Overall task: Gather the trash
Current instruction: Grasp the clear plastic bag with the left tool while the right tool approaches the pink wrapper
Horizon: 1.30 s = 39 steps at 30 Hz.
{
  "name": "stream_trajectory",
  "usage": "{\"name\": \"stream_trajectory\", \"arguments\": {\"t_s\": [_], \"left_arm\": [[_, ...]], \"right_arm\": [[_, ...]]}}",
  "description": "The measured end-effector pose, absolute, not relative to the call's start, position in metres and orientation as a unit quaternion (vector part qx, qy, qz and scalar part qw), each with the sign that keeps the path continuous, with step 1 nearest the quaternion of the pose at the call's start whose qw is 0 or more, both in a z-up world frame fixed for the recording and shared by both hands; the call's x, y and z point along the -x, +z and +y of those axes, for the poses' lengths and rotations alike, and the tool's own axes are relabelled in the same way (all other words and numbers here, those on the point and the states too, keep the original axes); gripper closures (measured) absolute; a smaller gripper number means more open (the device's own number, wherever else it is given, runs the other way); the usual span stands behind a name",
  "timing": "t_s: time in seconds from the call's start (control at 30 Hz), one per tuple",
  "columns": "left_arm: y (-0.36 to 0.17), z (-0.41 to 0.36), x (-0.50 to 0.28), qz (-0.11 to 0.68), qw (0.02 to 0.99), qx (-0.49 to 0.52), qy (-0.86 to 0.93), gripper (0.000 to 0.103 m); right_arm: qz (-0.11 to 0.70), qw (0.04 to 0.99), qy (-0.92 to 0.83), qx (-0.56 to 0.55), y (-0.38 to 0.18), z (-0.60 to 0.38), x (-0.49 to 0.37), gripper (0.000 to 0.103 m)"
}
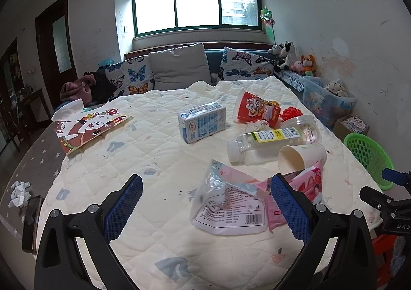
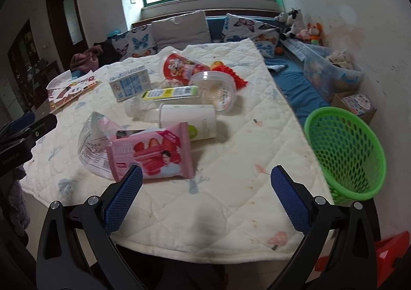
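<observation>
1. the left gripper (image 1: pixel 206 199) hangs over the near part of the quilted surface (image 1: pixel 143 151), its jaws spread wide and holding nothing.
2. a clear plastic wrapper (image 1: pixel 226 202) lies crumpled between those jaws, nearer the right-hand one, with a pink snack packet (image 1: pixel 305 184) partly behind that finger.
3. just beyond lie a paper cup (image 1: pixel 300 156) on its side and a clear bottle (image 1: pixel 267 141), also lying down (its yellow label faces up).
4. farther back sit a blue-and-white carton (image 1: pixel 201 120), a red printed cup (image 1: pixel 257 110) tipped over, and a clear plastic tub (image 1: pixel 305 125).
5. a cartoon-printed bag (image 1: pixel 87 131) lies apart at the far left.
6. the right gripper (image 2: pixel 206 184) hovers over the near edge, jaws likewise wide apart and empty.
7. from this view the pink snack packet (image 2: pixel 151 154) sits just ahead of the left-hand finger, resting on the clear plastic wrapper (image 2: pixel 92 146), with the paper cup (image 2: pixel 187 120) behind it.
8. a green basket (image 2: pixel 344 154) stands off the right edge of the surface, ahead and right of the right-hand jaw.
</observation>
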<state>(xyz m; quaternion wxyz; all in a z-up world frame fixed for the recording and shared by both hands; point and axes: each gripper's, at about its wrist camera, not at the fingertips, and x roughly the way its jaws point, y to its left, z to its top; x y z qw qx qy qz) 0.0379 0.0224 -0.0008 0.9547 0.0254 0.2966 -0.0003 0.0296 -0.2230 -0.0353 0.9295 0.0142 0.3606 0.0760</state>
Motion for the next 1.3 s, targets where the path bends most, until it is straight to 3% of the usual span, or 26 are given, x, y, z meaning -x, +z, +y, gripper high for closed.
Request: {"name": "stream_trajectory", "arguments": {"t_s": [0.57,0.67,0.83,0.93,1.1,1.3], "left_arm": [[-0.042,0.047,-0.064,0.355,0.932,-0.018,-0.067,0.01],[-0.05,0.047,-0.077,0.371,0.925,-0.016,-0.081,0.022],[-0.063,0.048,-0.1,0.388,0.916,-0.012,-0.106,0.026],[-0.068,0.041,-0.108,0.392,0.912,-0.03,-0.118,0.034],[-0.072,0.037,-0.113,0.399,0.906,-0.029,-0.138,0.063],[-0.072,0.038,-0.11,0.394,0.908,-0.03,-0.142,0.079]], "right_arm": [[0.376,0.92,0.111,-0.005,-0.05,-0.202,-0.041,0.005],[0.38,0.918,0.112,-0.005,-0.053,-0.2,-0.044,0.004],[0.383,0.916,0.121,-0.001,-0.057,-0.195,-0.046,0.004],[0.383,0.915,0.13,-0.001,-0.059,-0.192,-0.049,0.005],[0.388,0.909,0.149,-0.009,-0.063,-0.19,-0.054,0.004],[0.396,0.902,0.171,-0.028,-0.072,-0.183,-0.067,0.004]]}}
